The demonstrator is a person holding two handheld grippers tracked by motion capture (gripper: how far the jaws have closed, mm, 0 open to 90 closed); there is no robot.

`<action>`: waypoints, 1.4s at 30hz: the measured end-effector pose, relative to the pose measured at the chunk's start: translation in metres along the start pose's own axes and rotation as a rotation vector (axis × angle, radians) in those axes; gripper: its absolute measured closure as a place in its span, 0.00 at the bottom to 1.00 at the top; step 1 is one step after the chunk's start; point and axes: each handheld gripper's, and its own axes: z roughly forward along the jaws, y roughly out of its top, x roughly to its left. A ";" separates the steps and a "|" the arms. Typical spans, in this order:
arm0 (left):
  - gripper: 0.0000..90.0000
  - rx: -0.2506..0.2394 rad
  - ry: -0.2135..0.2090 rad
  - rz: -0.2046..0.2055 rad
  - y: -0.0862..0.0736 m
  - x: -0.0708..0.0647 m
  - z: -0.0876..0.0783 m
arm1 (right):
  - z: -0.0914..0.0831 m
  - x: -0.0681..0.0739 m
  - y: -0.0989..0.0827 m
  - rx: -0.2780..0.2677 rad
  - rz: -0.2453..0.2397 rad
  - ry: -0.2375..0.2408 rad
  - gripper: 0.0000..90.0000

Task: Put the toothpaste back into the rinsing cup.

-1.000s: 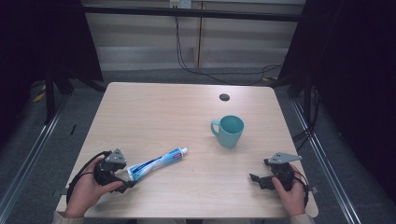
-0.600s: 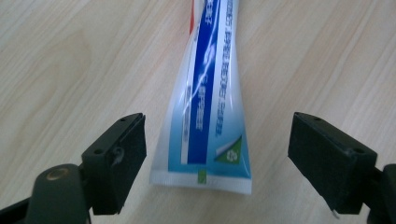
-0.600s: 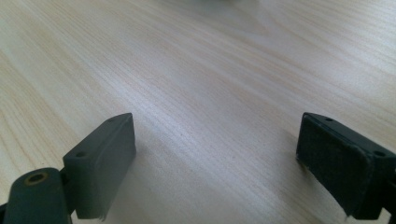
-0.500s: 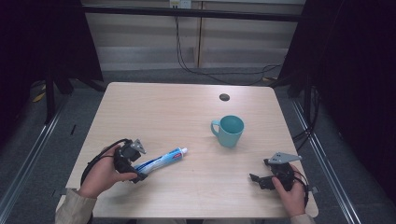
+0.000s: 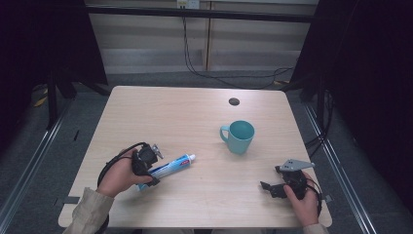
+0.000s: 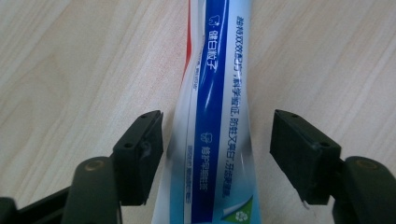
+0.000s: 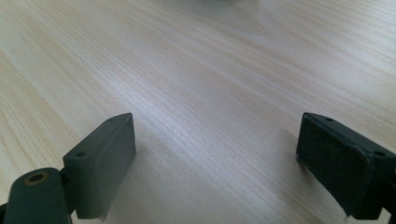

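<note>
A blue and white toothpaste tube lies flat on the wooden table, its white cap pointing right toward the mug. My left gripper has come over the tube's flat tail end. In the left gripper view the tube runs up between the jaws of the left gripper. The jaws have just been closing; one pad sits right beside the tube's edge, while a gap remains at the other. My right gripper rests near the front right of the table, and in its own view the right gripper is open over bare wood.
A teal mug stands upright right of centre, handle to the left. A small dark round disc sits near the table's far edge. The light wooden table stands on a dark floor, with cables behind it.
My left hand has moved right along the table until its jaws straddle the tube's tail. The tube and the right hand have kept still.
</note>
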 end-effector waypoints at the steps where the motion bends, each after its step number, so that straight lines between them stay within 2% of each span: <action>1: 0.40 0.009 0.004 0.004 0.001 0.000 0.001 | 0.000 0.000 0.000 0.000 0.000 0.000 0.13; 8: 0.45 0.024 0.009 0.002 0.003 0.000 0.005 | 0.000 0.000 0.000 0.001 0.001 0.000 0.13; 10: 0.47 0.028 0.005 -0.010 0.003 -0.001 0.006 | 0.000 0.000 0.000 0.001 0.001 0.000 0.13; 11: 0.48 0.045 0.009 0.002 0.004 0.001 0.008 | 0.000 0.000 0.000 0.000 0.000 0.000 0.13; 12: 0.48 0.053 0.009 -0.006 0.004 0.000 0.010 | 0.000 0.000 0.000 0.000 0.001 0.000 0.13; 19: 0.53 0.057 0.005 -0.024 0.005 0.002 0.011 | 0.000 0.000 0.000 0.000 0.001 0.000 0.13; 22: 0.54 0.061 0.006 -0.017 0.006 0.002 0.011 | 0.000 0.000 0.000 0.000 0.000 0.000 0.13; 25: 0.58 0.083 0.008 -0.029 0.008 0.000 0.011 | 0.000 0.000 0.000 0.000 0.000 0.000 0.13; 26: 0.60 0.110 0.004 -0.025 0.011 -0.001 0.010 | 0.000 0.000 0.000 0.000 -0.001 -0.001 0.13; 29: 0.70 0.130 0.014 -0.038 0.014 -0.002 0.010 | 0.000 0.000 0.000 0.000 -0.001 0.000 0.13; 34: 0.78 0.123 0.015 -0.042 0.014 -0.004 0.006 | 0.000 0.000 0.000 0.000 0.001 0.000 0.13; 35: 0.79 0.116 0.008 -0.051 0.014 -0.005 0.005 | 0.000 0.000 0.000 0.000 0.000 0.000 0.13; 37: 0.80 0.111 0.003 -0.040 0.013 -0.006 0.003 | 0.000 0.000 0.000 0.000 0.000 0.000 0.13; 40: 0.80 0.097 -0.013 -0.060 0.012 -0.008 0.003 | 0.000 0.000 0.000 0.000 0.000 0.000 0.13; 42: 0.81 0.099 -0.010 -0.049 0.013 -0.008 0.001 | 0.000 0.000 0.000 0.000 0.000 0.000 0.13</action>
